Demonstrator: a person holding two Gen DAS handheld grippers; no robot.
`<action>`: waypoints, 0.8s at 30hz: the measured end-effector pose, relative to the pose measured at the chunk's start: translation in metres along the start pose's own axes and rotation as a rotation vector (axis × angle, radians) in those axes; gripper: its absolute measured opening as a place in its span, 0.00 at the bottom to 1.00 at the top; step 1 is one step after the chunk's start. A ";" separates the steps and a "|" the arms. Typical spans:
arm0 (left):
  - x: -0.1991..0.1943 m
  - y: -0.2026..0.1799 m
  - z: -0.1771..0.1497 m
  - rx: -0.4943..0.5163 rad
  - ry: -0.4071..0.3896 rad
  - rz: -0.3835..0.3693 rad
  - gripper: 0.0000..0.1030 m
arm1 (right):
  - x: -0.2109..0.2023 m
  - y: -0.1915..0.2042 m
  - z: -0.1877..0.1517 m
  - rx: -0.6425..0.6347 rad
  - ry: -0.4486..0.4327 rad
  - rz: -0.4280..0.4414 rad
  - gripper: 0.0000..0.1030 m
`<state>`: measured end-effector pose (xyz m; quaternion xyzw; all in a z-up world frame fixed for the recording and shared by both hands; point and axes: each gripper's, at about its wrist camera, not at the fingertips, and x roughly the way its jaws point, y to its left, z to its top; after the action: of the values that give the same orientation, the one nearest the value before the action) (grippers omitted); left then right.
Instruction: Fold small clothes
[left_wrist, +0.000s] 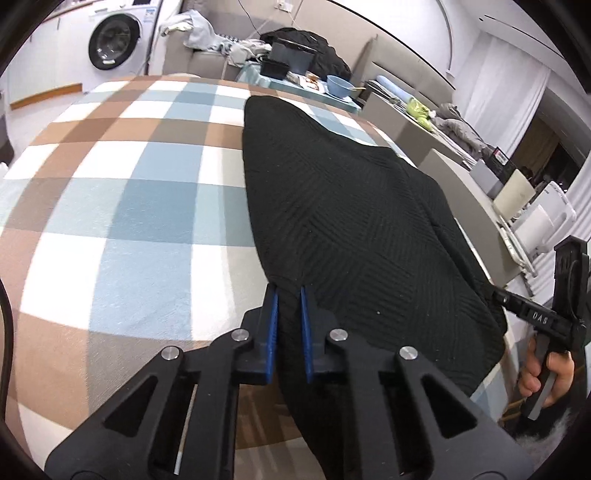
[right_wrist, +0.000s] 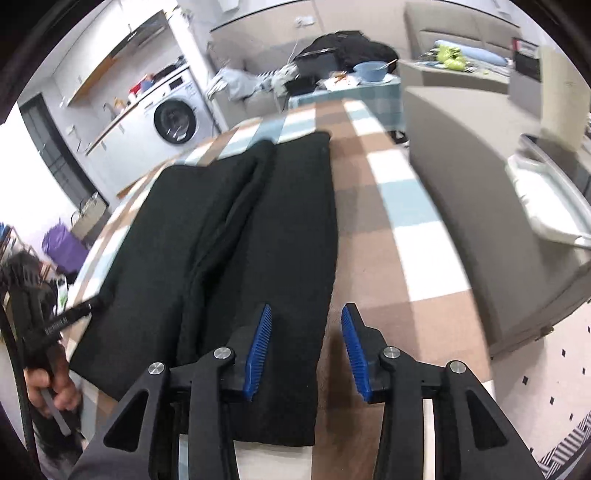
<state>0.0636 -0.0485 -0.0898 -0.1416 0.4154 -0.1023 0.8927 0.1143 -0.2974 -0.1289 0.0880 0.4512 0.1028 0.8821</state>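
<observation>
One black garment lies on the checked cloth; left claw pinches its edge, right claw released.

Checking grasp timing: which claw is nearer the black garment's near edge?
Left. The left claw is shut on the black garment's near edge. The right claw is open, straddling its right edge without gripping.

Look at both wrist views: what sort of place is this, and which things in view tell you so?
Most likely a lived-in home, an open living and laundry area. A washing machine stands under a counter, a grey sofa sits beside the checked table, and a bowl and loose clothes lie behind.
</observation>
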 end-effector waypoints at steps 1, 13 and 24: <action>-0.004 0.000 -0.001 0.008 -0.012 0.018 0.08 | 0.002 0.005 -0.002 -0.019 0.005 0.006 0.39; -0.052 0.054 -0.010 -0.042 -0.066 0.110 0.08 | 0.002 0.069 0.009 -0.089 -0.008 0.216 0.39; -0.071 0.061 -0.004 -0.045 -0.106 0.090 0.49 | 0.085 0.108 0.050 0.054 0.126 0.374 0.32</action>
<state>0.0196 0.0292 -0.0617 -0.1480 0.3758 -0.0452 0.9137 0.1924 -0.1743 -0.1390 0.1874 0.4841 0.2582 0.8148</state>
